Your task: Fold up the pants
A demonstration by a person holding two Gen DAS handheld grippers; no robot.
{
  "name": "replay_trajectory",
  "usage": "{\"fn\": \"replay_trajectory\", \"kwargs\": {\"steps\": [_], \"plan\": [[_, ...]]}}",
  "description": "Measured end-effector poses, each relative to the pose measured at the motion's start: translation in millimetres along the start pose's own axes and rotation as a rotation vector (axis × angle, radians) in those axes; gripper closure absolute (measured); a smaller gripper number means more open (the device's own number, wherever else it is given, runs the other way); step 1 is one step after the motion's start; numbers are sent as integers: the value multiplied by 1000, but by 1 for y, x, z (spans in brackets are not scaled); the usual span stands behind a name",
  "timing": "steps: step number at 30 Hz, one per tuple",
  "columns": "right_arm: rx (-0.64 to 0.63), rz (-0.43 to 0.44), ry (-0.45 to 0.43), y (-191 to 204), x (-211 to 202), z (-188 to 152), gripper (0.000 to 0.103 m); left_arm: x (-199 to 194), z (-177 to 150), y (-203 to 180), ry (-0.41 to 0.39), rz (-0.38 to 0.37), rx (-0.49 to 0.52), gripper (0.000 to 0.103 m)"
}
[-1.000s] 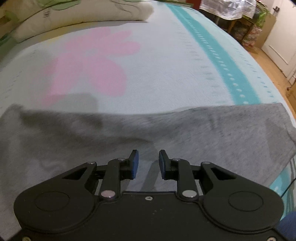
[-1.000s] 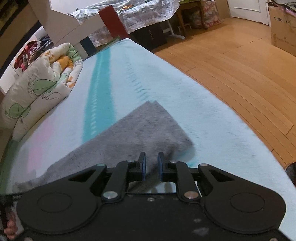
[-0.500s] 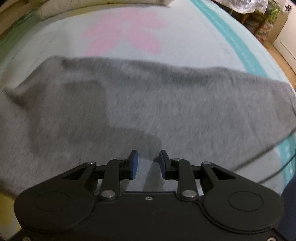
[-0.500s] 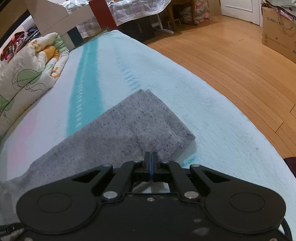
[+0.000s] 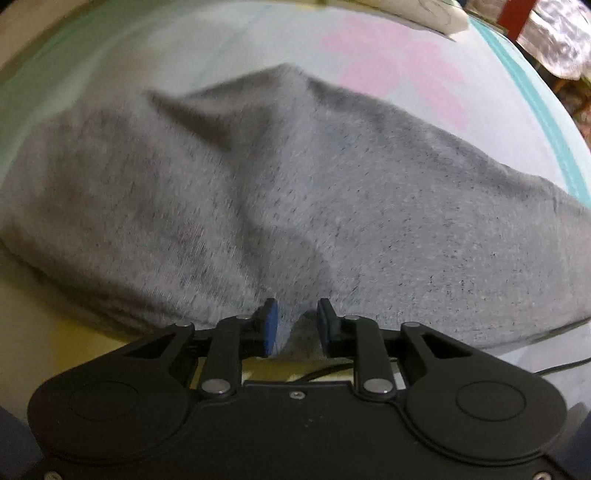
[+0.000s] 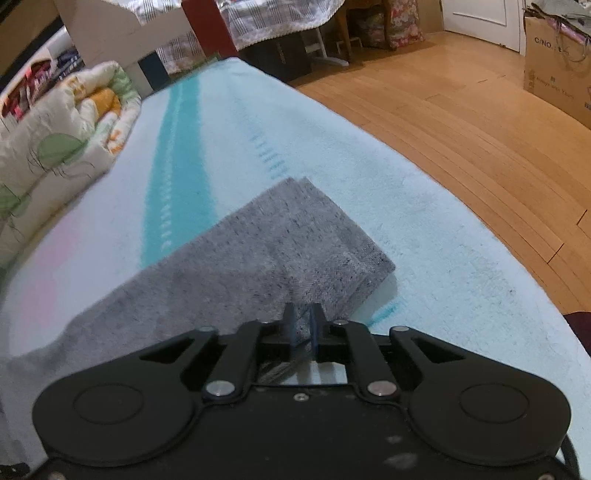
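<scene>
The grey pants [image 5: 332, 206] lie spread across the bed, bunched into soft ridges in the left wrist view. My left gripper [image 5: 294, 325] sits at their near edge. Its jaws are closing, with a fold of grey cloth between the blue pads, and a gap still shows beside the right pad. In the right wrist view, the folded leg end of the pants [image 6: 295, 240] lies flat near the bed's side. My right gripper [image 6: 302, 326] is at its near edge with its jaws opening. A raised ridge of cloth stands between the pads.
The bed sheet [image 6: 236, 122] is pale blue with a teal stripe and a pink flower print [image 5: 399, 70]. A rolled floral quilt [image 6: 59, 144] lies at the head. The wooden floor [image 6: 461, 110] drops off to the right, with a cardboard box [image 6: 557, 74] and a covered table [image 6: 277, 18] beyond.
The left gripper slid along the pants to their near edge, and cloth now sits between its pads. The right gripper's pads met half a second ago and have parted again around the cloth.
</scene>
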State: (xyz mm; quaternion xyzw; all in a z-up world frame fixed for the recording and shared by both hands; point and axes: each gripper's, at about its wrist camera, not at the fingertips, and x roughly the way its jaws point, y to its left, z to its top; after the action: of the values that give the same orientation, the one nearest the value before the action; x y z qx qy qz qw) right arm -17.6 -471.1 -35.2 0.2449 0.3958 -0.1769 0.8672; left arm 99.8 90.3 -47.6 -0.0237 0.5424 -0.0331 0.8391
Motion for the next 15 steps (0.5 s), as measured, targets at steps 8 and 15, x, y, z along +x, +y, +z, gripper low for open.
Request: {"fn": "replay_trajectory", "kwargs": {"steps": [8,15], "plan": [[-31,-45,0,-9,-14,-8,68,-10,15,-73,-85,-88,146,70],[59,9,25,-32,1,-12,65,-4,26,-128,-89,-126,213,70]]}}
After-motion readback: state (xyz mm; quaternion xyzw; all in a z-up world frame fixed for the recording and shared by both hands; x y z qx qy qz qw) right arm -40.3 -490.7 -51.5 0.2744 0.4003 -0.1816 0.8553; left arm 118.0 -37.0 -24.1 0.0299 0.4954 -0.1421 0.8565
